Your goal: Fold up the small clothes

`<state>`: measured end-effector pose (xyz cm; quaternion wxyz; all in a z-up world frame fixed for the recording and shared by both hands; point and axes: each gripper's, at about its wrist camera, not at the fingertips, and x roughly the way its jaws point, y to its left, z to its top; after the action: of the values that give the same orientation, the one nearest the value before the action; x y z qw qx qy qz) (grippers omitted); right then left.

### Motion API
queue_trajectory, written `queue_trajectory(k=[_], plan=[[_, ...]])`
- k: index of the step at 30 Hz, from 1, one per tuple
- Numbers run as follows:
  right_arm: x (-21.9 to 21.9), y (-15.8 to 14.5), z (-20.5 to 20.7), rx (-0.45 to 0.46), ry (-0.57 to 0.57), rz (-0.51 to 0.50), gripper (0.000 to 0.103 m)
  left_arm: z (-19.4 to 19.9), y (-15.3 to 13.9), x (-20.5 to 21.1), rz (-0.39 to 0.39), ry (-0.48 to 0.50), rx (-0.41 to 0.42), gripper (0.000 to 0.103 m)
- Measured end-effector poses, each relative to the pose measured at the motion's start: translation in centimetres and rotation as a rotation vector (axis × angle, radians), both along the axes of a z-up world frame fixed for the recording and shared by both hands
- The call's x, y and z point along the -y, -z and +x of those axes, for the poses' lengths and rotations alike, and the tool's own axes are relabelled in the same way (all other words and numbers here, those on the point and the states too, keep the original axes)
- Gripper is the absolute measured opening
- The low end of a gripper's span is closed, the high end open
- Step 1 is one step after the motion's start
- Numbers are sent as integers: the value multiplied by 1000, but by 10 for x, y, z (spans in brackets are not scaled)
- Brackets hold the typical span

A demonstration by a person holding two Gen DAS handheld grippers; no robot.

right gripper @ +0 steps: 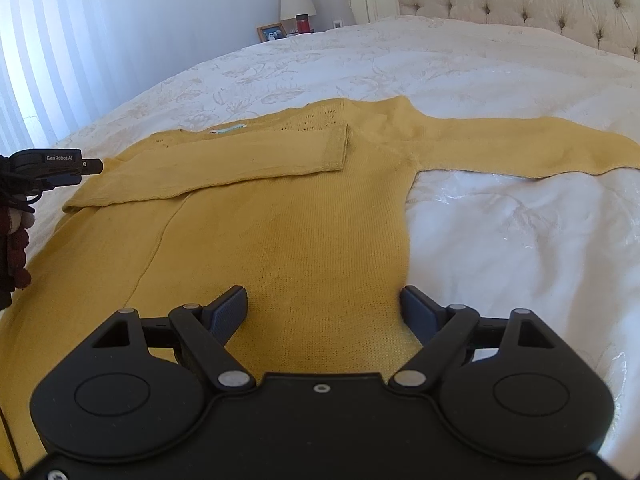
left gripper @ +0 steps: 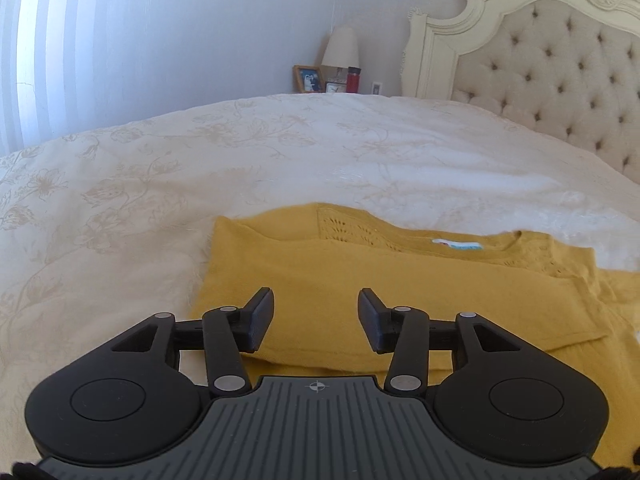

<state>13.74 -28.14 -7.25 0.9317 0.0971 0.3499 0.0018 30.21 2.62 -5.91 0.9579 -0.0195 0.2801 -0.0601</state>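
Centrally, item one: mustard-yellow knit sweater [right gripper: 288, 216], laid flat on a cream floral bedspread [right gripper: 500, 240], filling the middle of the right wrist view. One sleeve [right gripper: 224, 160] is folded across the chest toward the left of the frame; the other sleeve [right gripper: 520, 148] lies stretched out to the right. A pale blue neck label [left gripper: 456, 245] shows at the collar.

Item two: left gripper [left gripper: 316, 318], lower centre of its own view, jaws parted with nothing between them, hanging over the sweater's folded edge; it also appears at the left edge of the right wrist view.

Item three: right gripper [right gripper: 324, 312], lower centre, jaws spread wide and released, over the sweater's lower body, clasping no cloth.

Background, upper frame: tufted headboard [left gripper: 560, 80], lamp [left gripper: 340, 48], picture frame [left gripper: 308, 79], red jar [left gripper: 353, 79]; its contents cannot be made out.
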Motion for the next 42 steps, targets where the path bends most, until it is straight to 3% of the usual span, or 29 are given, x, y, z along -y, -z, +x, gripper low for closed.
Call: queue_trajectory(k=[2, 4, 7, 8, 16, 20, 27, 35, 42], plan=[[2, -2, -1, 11, 4, -1, 84, -5, 9, 11, 7, 21, -11, 46], [8, -5, -2, 24, 20, 2, 84, -9, 18, 23, 62, 46, 1, 48], [22, -11, -4, 48, 70, 6, 84, -17, 32, 38, 173, 44, 39, 63], [28, -12, -4, 55, 92, 5, 84, -16, 36, 38, 174, 46, 30, 68], [99, -4, 8, 70, 304, 126, 84, -12, 45, 37, 155, 24, -9, 72], [136, -3, 27, 41, 355, 71, 82, -14, 46, 37, 152, 19, -8, 73], [221, -29, 71, 25, 369, -80, 81, -12, 46, 32, 122, 18, -12, 73], [332, -39, 93, -9, 582, -73, 81, -11, 47, 29, 101, 17, -14, 73], [386, -15, 94, -90, 670, -3, 81, -10, 47, 28, 101, 18, -16, 74]])
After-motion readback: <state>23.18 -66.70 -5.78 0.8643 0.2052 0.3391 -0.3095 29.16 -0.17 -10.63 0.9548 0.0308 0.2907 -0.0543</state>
